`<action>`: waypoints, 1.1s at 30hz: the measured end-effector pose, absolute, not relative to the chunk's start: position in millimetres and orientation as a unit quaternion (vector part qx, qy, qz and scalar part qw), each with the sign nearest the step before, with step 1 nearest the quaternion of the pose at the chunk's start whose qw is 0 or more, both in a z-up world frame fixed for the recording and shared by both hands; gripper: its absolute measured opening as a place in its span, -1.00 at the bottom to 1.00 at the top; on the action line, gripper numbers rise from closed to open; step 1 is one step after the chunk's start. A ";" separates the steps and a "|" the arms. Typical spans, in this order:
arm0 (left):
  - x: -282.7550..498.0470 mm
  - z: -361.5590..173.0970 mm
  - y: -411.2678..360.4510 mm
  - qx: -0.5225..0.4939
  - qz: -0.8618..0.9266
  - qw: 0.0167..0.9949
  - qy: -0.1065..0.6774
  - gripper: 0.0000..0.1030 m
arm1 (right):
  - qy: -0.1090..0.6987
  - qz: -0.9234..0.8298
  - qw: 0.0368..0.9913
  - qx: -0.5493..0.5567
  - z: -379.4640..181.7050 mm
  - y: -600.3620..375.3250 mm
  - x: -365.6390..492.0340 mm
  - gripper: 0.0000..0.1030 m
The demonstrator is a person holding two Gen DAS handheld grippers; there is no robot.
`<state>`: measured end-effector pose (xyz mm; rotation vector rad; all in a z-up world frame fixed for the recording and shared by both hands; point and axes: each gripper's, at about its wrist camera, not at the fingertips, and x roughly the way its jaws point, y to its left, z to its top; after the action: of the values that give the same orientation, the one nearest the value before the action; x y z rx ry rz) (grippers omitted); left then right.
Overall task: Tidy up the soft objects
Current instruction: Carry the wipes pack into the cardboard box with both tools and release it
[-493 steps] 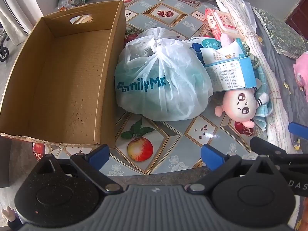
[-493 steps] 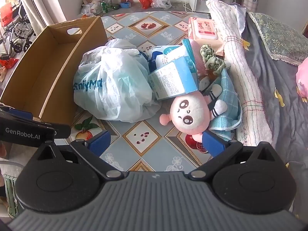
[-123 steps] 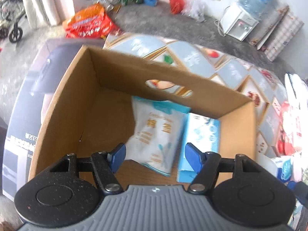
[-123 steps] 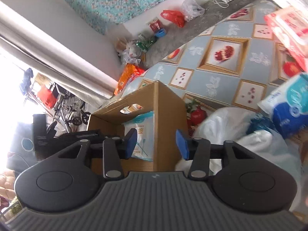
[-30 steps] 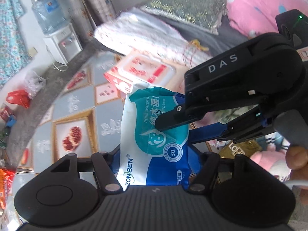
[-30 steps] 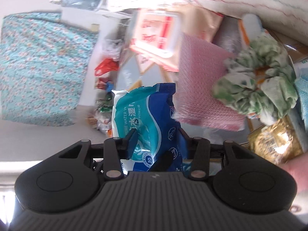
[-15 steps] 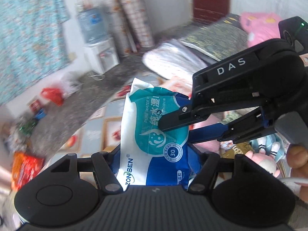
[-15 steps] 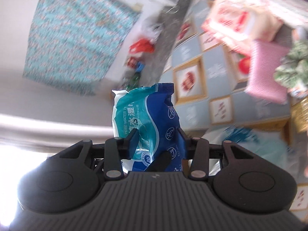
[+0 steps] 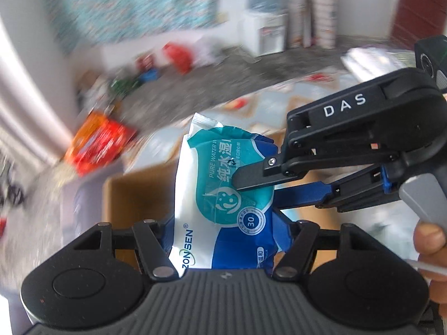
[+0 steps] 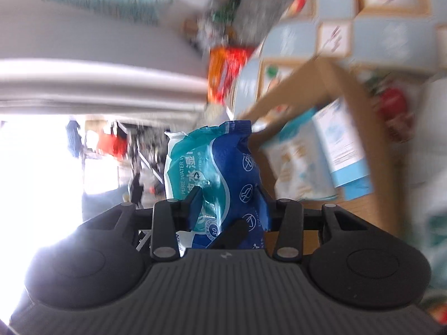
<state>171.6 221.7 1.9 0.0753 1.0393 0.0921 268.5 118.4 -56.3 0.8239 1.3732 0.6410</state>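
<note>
A: The cardboard box (image 10: pixel 329 89) is the biggest thing ahead, open side toward us, with two packets (image 10: pixel 315 150) already lying inside. Is that where the pack goes?

B: I judge so. The wet-wipe pack (image 9: pixel 223 195) is up in the air in front of the box, not yet over it. Both tongs are clenched on it: the left tongs (image 9: pixel 223 240) squeeze its lower end from the two sides, and the right tongs (image 10: pixel 227 205) pinch it across the middle, one black tip pressed on the printed face.

A: How should the carry be done well?

B: Keep both grips even so the soft pack doesn't buckle or slide. Bring it over the box's near wall, lower it into the free floor beside the packets, and only then let go, one pair at a time.

A: Which way does the pack point?

B: Its long axis runs away from the left tongs, crimped white end (image 9: pixel 202 121) farthest out and uppermost, toward the box. The printed front faces the left camera.

A: And the surroundings?

B: Too blurred to say much; an orange-red bag (image 9: pixel 97 145) lies on the floor beyond.
</note>
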 end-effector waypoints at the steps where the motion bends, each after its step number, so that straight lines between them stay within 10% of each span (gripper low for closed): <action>1: 172.1 -5.6 233.9 0.031 0.054 0.863 0.501 0.32 | 0.610 0.287 0.647 0.356 -63.9 132.5 269.8 -0.21; 16: 183.1 -88.8 294.3 0.028 0.108 0.826 0.552 0.37 | 0.638 0.293 0.655 0.279 -154.5 205.0 301.1 -0.24; 33: 163.4 -81.0 281.4 -0.018 0.116 0.785 0.608 0.38 | 0.574 0.338 0.698 0.263 -88.6 150.0 301.6 -0.23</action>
<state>163.4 281.4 -81.0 -0.0388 1.3122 0.2505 301.6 150.0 -88.6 0.5873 1.2794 0.7528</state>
